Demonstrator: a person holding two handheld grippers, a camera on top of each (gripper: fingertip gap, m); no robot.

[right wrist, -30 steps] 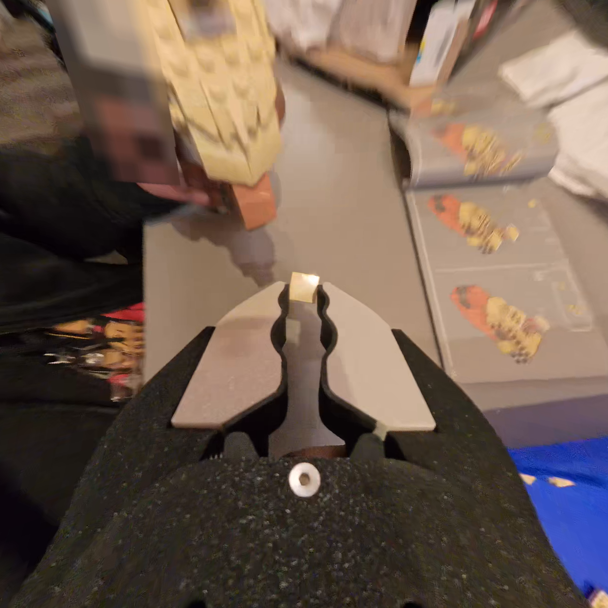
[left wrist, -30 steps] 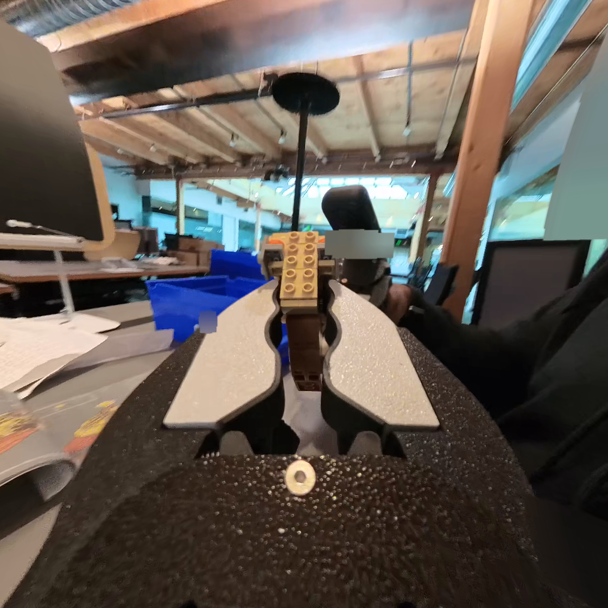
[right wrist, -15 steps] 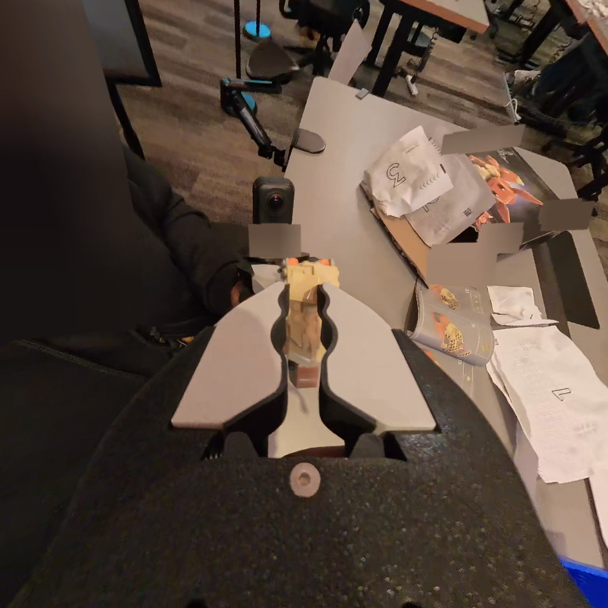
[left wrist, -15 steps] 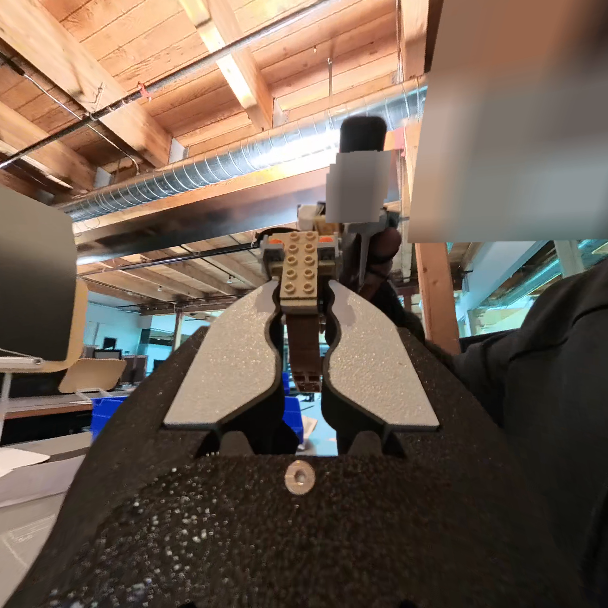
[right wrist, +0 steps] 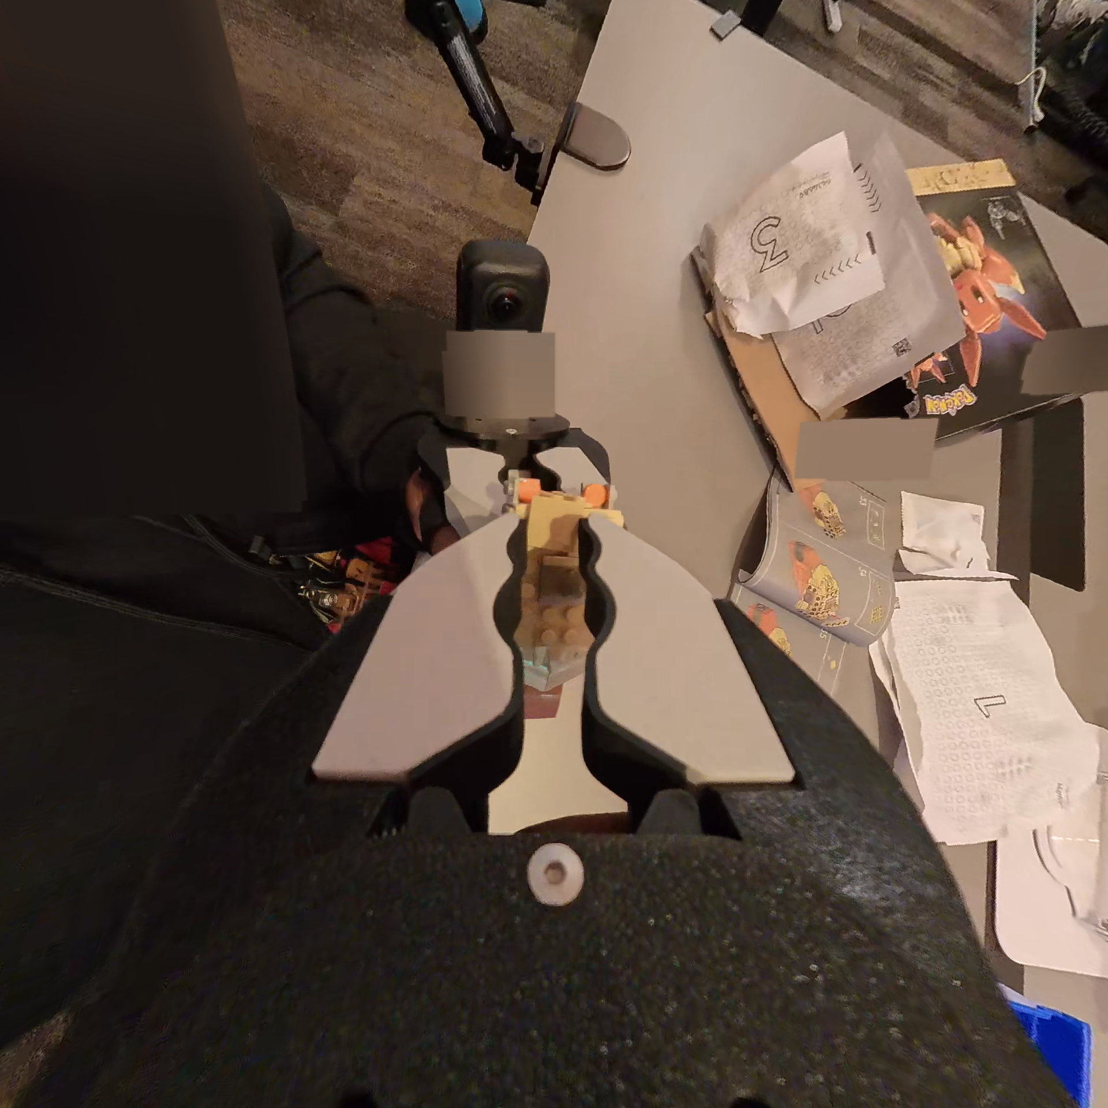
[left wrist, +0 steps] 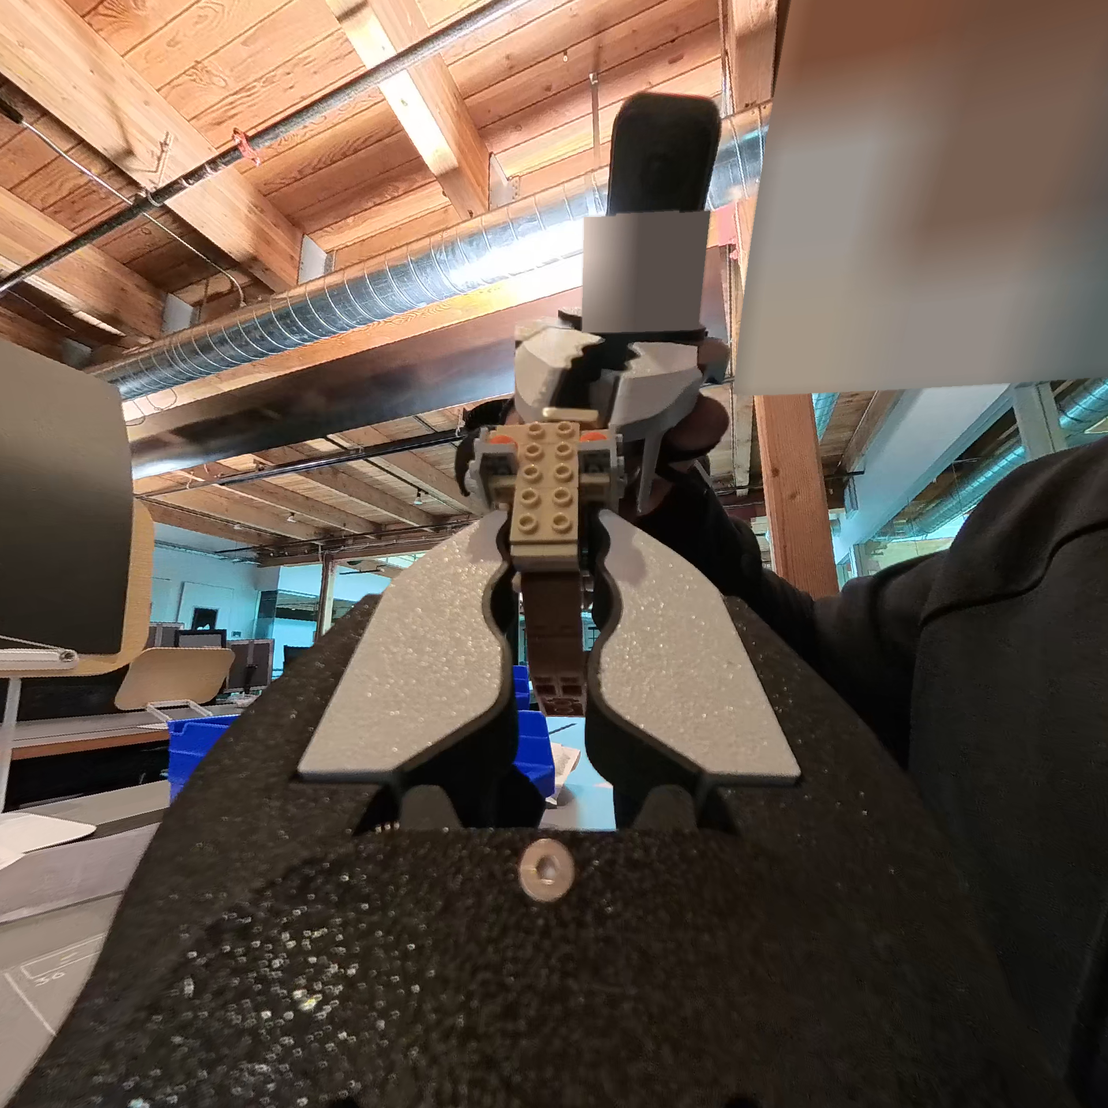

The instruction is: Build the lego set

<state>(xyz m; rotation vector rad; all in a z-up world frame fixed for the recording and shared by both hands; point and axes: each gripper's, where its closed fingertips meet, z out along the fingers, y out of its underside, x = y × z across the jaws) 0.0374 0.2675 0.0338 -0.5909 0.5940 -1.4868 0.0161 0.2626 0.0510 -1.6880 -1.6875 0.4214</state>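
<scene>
Grey left tongs (left wrist: 547,539) are clamped on the tan-and-brown lego build (left wrist: 548,509), held up in the air. Right tongs (left wrist: 602,384) come in from the far end, nipping a small tan plate (left wrist: 569,412) just above the studs. Down below, the counter (right wrist: 647,198) has a booklet (right wrist: 821,575), torn bags (right wrist: 803,240) and the box (right wrist: 995,288).

One tan, brown and orange brick-built lego assembly (left wrist: 547,527), two grey-fingered black grippers, one open grey instruction booklet (right wrist: 821,575), three crumpled white paper bags and one blue plastic bin (left wrist: 192,740).
</scene>
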